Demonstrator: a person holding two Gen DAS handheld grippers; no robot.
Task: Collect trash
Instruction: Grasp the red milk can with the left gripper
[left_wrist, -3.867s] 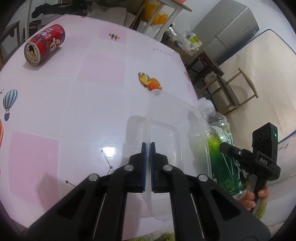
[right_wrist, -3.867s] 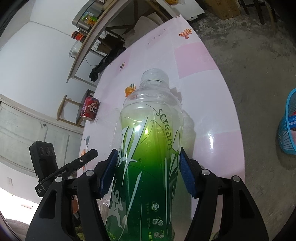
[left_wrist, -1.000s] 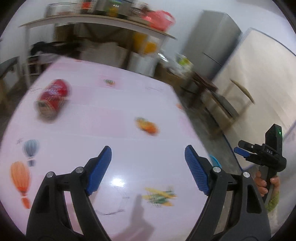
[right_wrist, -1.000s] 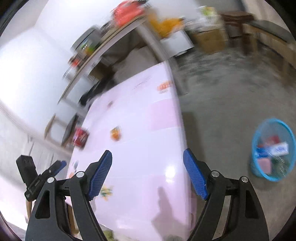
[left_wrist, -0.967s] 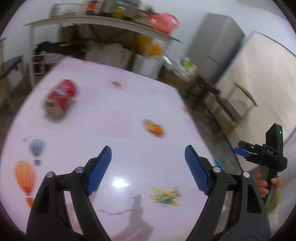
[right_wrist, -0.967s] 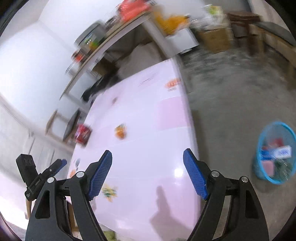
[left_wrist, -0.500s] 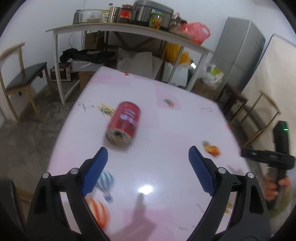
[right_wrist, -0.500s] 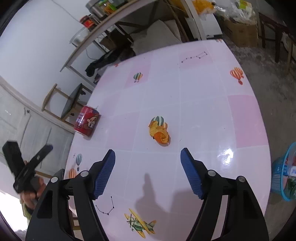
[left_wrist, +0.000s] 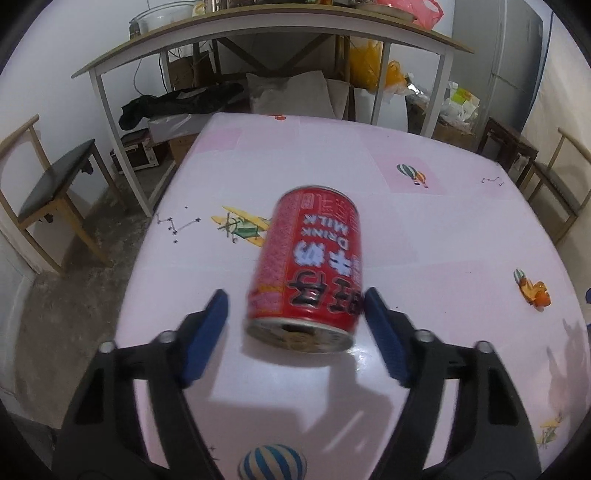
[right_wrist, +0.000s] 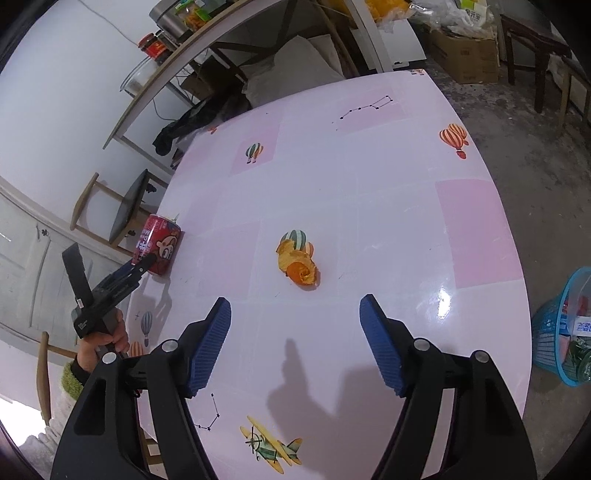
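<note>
Left wrist view: wide-open left tongs (left_wrist: 295, 325) straddle the red cylindrical metal can (left_wrist: 308, 269) lying ungripped, needing closure; right tongs (right_wrist: 295, 332) gape empty.

Left tool (left_wrist: 295, 325) is spread wide, its blue pads (left_wrist: 207, 332) level and apart. Right tool (right_wrist: 295, 336) gapes equally wide, nothing gripped.

Red milk-drink can (left_wrist: 308, 269) on its side on the pink table (left_wrist: 424, 229), between the spread blue fingers (left_wrist: 205, 334) of the left gripper (left_wrist: 295, 334).
</note>
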